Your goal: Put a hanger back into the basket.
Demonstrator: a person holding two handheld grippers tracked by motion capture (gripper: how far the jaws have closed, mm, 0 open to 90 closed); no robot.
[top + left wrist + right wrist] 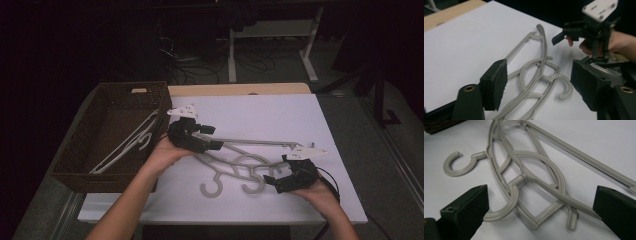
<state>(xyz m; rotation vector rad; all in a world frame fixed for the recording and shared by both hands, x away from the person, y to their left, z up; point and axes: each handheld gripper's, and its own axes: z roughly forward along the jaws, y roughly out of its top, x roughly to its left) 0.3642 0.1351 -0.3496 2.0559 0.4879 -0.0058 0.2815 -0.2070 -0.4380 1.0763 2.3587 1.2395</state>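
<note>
- Nearest the front edge of the white table top, the right gripper sits low by the front right corner, jaws apart and gripping nothing; in the right gripper view one hook lies between its pads without either pad pressing on it
- Just beyond it lie two grey plastic hangers, overlapped and tangled, flat on the table top, their hooks turned toward the front edge and their long bars running back toward the right edge
- Left of centre, the left gripper hovers over the hangers' left shoulders; its jaws stand partly open and hold nothing, and the left gripper view shows the hangers lying on the table between the two pads, untouched
- At the left edge stands a brown wicker basket with one white hanger already lying inside, its hook toward the basket's right wall
- Judged from this layout, the work is putting hangers into the basket: one is in, two remain on the table, and neither is gripped yet
- What is left seems to be closing on one hanger, freeing it from the other, carrying it to the basket, then the same for the last
</note>
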